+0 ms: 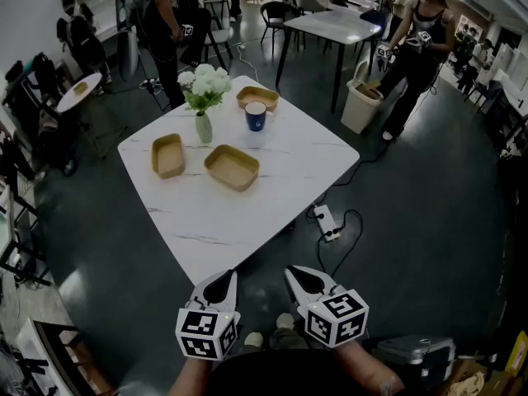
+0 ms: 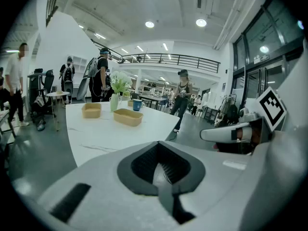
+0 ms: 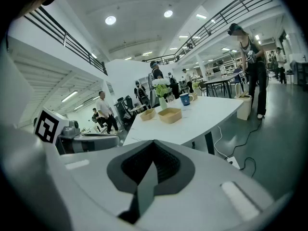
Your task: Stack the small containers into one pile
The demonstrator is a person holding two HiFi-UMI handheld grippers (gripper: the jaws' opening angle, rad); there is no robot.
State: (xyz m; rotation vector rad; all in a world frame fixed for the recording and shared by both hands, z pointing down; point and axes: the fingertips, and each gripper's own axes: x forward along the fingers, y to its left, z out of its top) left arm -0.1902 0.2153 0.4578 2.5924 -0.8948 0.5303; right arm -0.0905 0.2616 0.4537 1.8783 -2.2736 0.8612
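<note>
Hanging low by the near edge of the tabletop [image 1: 247, 221], the left gripper [image 1: 223, 283] had its fingers clenched tight on nothing. The right gripper [image 1: 301, 277] had its fingers clenched on nothing too. Both were well apart from the small containers, so I think no stacking had begun.

Things could go wrong from there. The vase [image 1: 203, 128] of white flowers stood just beside the left container [image 1: 167, 155]. A gripper reaching past could bump the vase and tip it over. The walls of the containers looked thin, so one might slip out of the fingers if it was pinched only at the rim. The blue mug [image 1: 256, 115] stood right in front of the far container [image 1: 257, 97]. Pulling that container toward the person could knock the mug down.

The left container looked empty. The middle container [image 1: 232, 167], near it, looked empty as well. The far container also seemed to hold nothing. I could not tell what was in the mug.
</note>
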